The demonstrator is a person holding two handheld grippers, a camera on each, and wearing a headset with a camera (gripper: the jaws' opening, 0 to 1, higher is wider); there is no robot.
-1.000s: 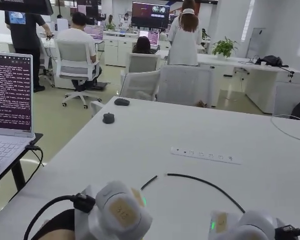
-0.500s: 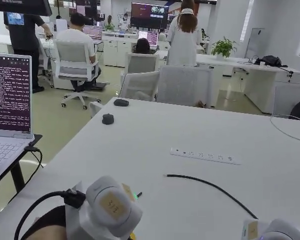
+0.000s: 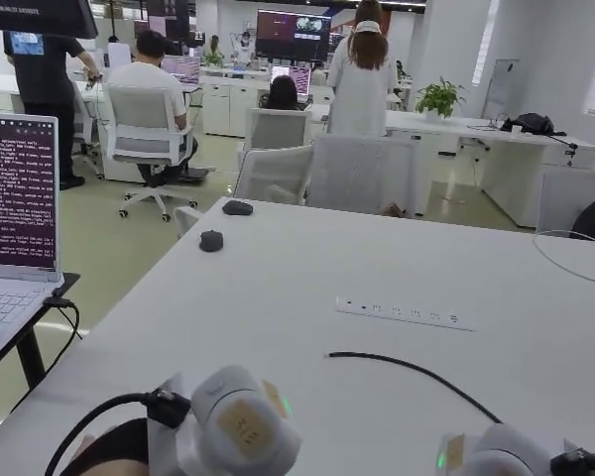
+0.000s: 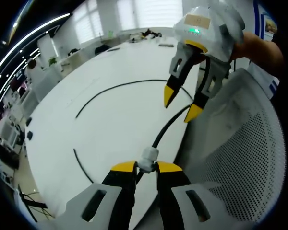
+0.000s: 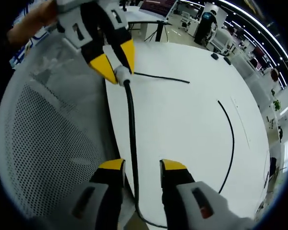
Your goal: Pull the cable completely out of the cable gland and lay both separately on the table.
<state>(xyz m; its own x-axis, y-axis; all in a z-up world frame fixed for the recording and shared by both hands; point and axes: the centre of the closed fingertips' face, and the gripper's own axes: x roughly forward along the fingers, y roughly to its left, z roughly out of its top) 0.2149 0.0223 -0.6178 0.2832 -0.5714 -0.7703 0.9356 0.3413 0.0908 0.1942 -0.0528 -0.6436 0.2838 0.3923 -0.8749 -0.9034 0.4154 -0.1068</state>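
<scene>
Grips the white cable gland [image 4: 149, 157] in the left gripper [image 4: 145, 167], jaws pinched narrow against its sides, just at the near edge of the white table [image 4: 110, 124]. Has the black cable [image 5: 131, 124] seated in the gland and running straight from it toward the right gripper [image 5: 142, 166]. Holds that gripper's jaws wide, one on each side of the cable, with a gap showing on both sides. Points the two grippers tip to tip, beside a mesh chair back [image 5: 43, 139]. Shows, farther out on the table, a long black curve [image 3: 416, 370]; cannot tell whether it belongs to the same cable. Has beyond it a white power strip [image 3: 405, 314], a dark mouse [image 3: 238, 208] at the far left edge, and an open laptop [image 3: 15, 188] left of the table.
</scene>
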